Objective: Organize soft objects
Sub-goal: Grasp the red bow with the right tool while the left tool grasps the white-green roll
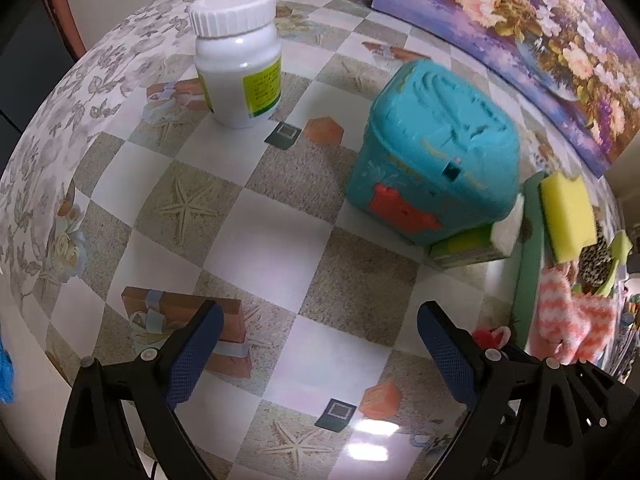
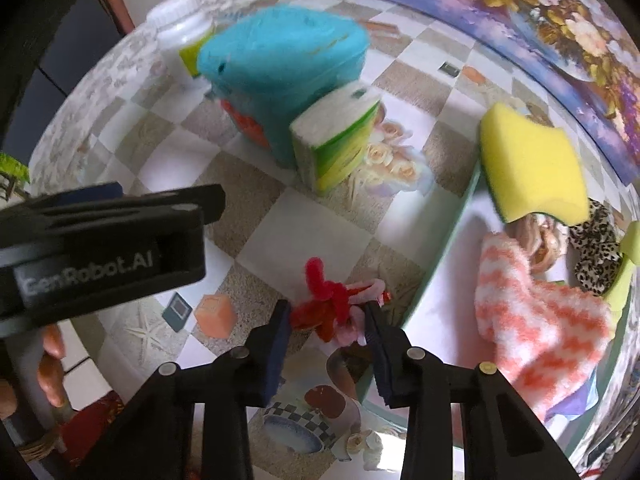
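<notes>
A red and pink fuzzy pipe-cleaner twist (image 2: 324, 292) lies on the checked tablecloth just left of a green-rimmed tray (image 2: 452, 240). My right gripper (image 2: 326, 312) points down over the twist, with a pad pressing on each side of it. The tray holds a yellow sponge (image 2: 532, 164), a pink-and-white fuzzy cloth (image 2: 536, 312) and a leopard-print scrunchie (image 2: 596, 252). My left gripper (image 1: 320, 312) hangs open over bare tablecloth with nothing between its fingers. In the left wrist view the twist (image 1: 490, 336) peeks out beside the right finger.
A teal plastic box (image 1: 432, 152) stands mid-table with a green-and-white wrapped pack (image 2: 336, 136) against it. A white bottle (image 1: 240, 60) stands behind on the left. A flower painting (image 1: 520, 40) leans along the back. The table edge curves away at the left.
</notes>
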### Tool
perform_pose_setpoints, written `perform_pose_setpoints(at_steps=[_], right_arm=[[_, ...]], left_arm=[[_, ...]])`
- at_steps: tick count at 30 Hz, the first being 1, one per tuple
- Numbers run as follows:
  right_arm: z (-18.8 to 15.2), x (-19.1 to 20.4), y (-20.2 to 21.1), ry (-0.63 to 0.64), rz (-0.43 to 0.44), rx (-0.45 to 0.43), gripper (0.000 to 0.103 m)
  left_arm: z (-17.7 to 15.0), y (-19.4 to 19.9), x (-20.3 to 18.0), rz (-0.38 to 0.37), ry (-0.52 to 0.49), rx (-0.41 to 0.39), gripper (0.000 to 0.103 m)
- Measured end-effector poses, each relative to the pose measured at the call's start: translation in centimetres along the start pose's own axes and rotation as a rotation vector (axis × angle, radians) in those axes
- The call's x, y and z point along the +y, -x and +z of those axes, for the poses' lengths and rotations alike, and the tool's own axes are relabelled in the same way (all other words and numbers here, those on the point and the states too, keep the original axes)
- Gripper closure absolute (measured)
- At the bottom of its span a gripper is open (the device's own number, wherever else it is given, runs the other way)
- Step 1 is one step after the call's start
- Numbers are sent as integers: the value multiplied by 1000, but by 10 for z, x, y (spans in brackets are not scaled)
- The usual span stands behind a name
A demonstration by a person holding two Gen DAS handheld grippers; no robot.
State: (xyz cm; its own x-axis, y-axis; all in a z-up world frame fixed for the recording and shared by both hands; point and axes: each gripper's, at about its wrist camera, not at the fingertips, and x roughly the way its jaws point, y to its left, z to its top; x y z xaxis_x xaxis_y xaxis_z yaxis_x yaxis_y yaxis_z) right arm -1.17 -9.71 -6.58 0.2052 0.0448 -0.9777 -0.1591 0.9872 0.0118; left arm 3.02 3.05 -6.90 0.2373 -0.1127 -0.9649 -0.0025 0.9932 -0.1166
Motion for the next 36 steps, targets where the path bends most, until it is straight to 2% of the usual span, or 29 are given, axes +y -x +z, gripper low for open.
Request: perform_pose_setpoints(at_steps=[5,10,16,21,25,27,30,34,36], right_arm=[[-2,-13,18,-47,32,-45,64],[-6,-34,40,-122,54,-99,64],[-12,-67,73,-240,76,-185,64],[-24,-93,91,-330,64,-241,64],[-35,-116,103,-406,44,-273,64],[-40,-126,107,-436,51,-291,64],[-45,-137,114,-468,55,-313,64],[-49,-144,118,-483,63,-324,64],[-50,-145,119,-487,66,-329,64]], left_arm=[[2,7,-8,-36,-10,-22,6],[7,17,-13,-100,23,-44,6],[18,27,-45,-159,-14,-69,6],[24,32,-69,-156,-53,-102,6],[27,32,-83,-147,-62,-117,19],[26,28,-88,-130,-70,-109,20],[24,26,-88,-123,-63,-106,33],[25,20,-92,-78,-65,-108,36],[24,16,-92,-68,-60,-104,41]])
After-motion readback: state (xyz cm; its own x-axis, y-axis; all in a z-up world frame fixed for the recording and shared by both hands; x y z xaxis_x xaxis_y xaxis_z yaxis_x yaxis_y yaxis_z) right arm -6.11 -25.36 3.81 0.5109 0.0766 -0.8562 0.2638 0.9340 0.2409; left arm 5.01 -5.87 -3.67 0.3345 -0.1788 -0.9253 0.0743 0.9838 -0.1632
